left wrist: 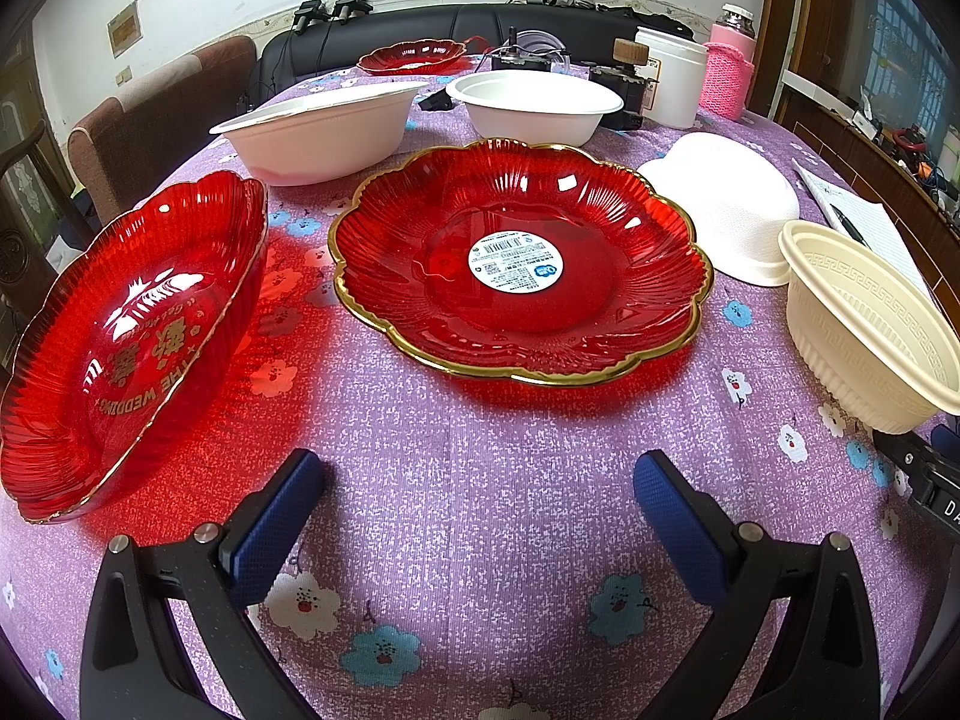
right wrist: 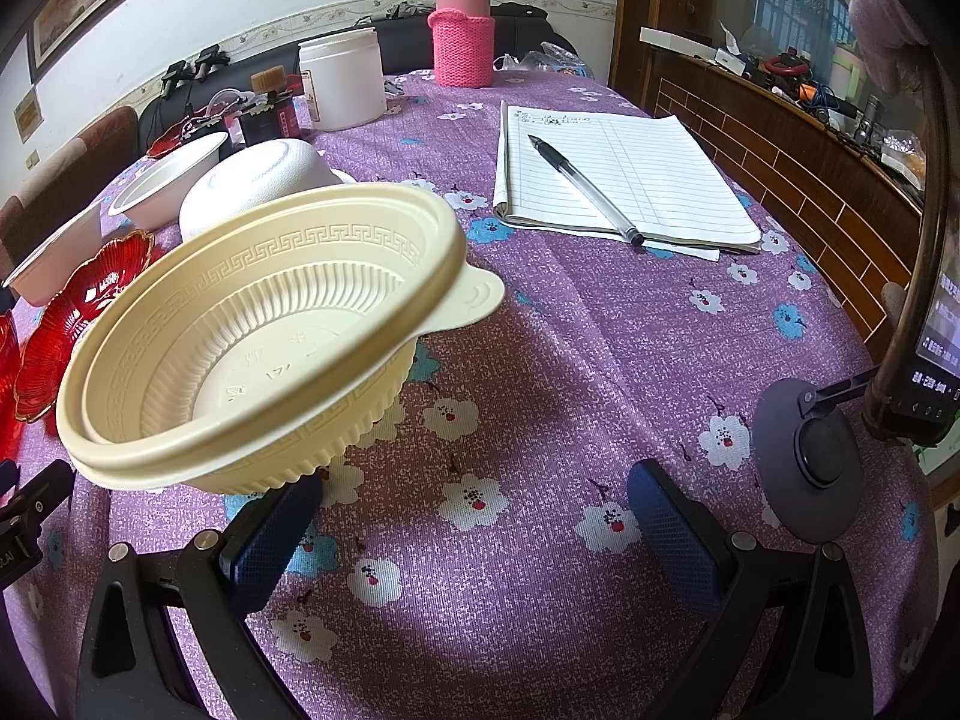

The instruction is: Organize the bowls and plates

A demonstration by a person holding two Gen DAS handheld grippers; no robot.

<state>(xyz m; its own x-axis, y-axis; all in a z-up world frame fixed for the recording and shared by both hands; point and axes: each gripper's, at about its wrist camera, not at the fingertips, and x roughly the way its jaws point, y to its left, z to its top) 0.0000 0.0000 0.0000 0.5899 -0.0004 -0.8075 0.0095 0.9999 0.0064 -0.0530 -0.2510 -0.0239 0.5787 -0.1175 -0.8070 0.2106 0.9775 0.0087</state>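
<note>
A red gold-rimmed plate (left wrist: pixel 519 258) with a round sticker lies at the table's middle, ahead of my open, empty left gripper (left wrist: pixel 477 498). A red dish with gold lettering (left wrist: pixel 129 336) sits tilted at the left. Two white bowls (left wrist: pixel 318 132) (left wrist: pixel 534 105) stand behind, and a third white bowl (left wrist: pixel 729 204) lies upside down to the right. A cream plastic bowl (right wrist: pixel 258 336) stands just ahead and left of my open, empty right gripper (right wrist: pixel 474 504); it also shows in the left wrist view (left wrist: pixel 870 324). Another red dish (left wrist: pixel 411 55) sits far back.
A notepad (right wrist: pixel 624 180) with a pen (right wrist: pixel 585 189) lies at the right. A white jar (right wrist: pixel 342 78), a pink-sleeved bottle (right wrist: pixel 462 30) and small clutter stand at the far end. A phone stand base (right wrist: pixel 804 456) sits near the right edge. Chairs flank the left.
</note>
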